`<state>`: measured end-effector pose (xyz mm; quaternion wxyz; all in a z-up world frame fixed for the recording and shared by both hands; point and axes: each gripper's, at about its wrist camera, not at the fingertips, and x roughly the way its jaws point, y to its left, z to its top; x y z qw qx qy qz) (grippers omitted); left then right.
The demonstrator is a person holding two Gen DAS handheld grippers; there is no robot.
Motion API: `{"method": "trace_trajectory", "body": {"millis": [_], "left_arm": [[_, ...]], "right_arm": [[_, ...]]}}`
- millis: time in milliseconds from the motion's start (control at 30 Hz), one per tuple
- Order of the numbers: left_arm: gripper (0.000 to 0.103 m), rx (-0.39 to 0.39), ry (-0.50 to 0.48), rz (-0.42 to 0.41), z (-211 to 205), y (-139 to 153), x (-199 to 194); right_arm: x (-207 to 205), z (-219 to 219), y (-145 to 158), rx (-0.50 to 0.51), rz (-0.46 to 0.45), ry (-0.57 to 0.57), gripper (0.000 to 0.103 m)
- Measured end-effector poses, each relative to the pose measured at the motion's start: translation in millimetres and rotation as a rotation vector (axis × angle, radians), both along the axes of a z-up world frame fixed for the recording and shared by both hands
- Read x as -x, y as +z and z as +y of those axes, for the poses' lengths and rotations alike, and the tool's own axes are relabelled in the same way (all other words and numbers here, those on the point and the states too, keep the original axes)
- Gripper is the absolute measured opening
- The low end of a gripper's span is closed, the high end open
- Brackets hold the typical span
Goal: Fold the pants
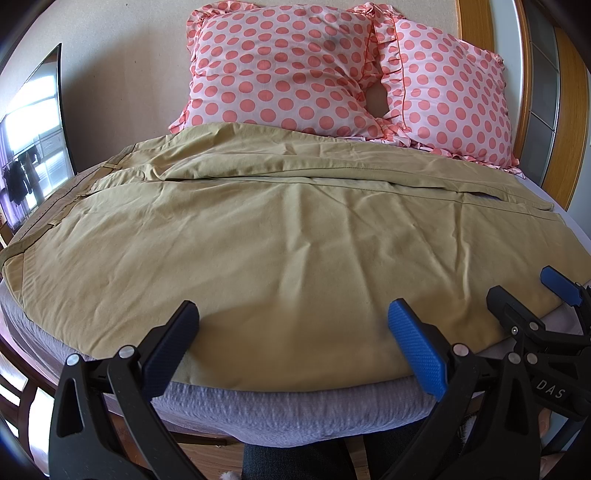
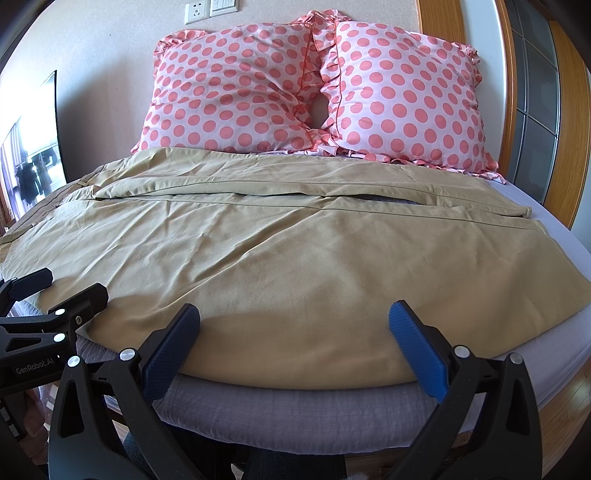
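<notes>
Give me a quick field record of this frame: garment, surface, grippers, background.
garment: khaki pants spread flat across the bed, waistband toward the left, leg hems toward the right, legs lying side by side, no fold visible yet
surface: bed with grey-lilac sheet
left gripper: open, at the near edge of the pants, holding nothing
right gripper: open, at the near edge of the pants, holding nothing
background: two pink polka-dot pillows against the wall behind the pants; wall socket above them
</notes>
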<state>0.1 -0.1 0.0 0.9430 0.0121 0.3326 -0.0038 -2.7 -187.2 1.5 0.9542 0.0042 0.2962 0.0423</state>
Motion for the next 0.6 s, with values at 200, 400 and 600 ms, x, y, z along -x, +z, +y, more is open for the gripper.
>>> {"method": "trace_trajectory", "body": {"millis": [200, 400, 600], "left_arm": [[0.101, 0.000, 0.000, 0.000, 0.0, 0.0, 0.0], [0.101, 0.000, 0.000, 0.000, 0.0, 0.0, 0.0], [0.101, 0.000, 0.000, 0.000, 0.0, 0.0, 0.0]], "right_arm": [[0.0, -0.6, -0.1, 0.000, -0.001, 0.000, 0.102], [0.0, -1.1, -0.2, 0.000, -0.001, 0.000, 0.102], [0.1, -1.6, -0.3, 0.000, -0.002, 0.000, 0.102]]}}
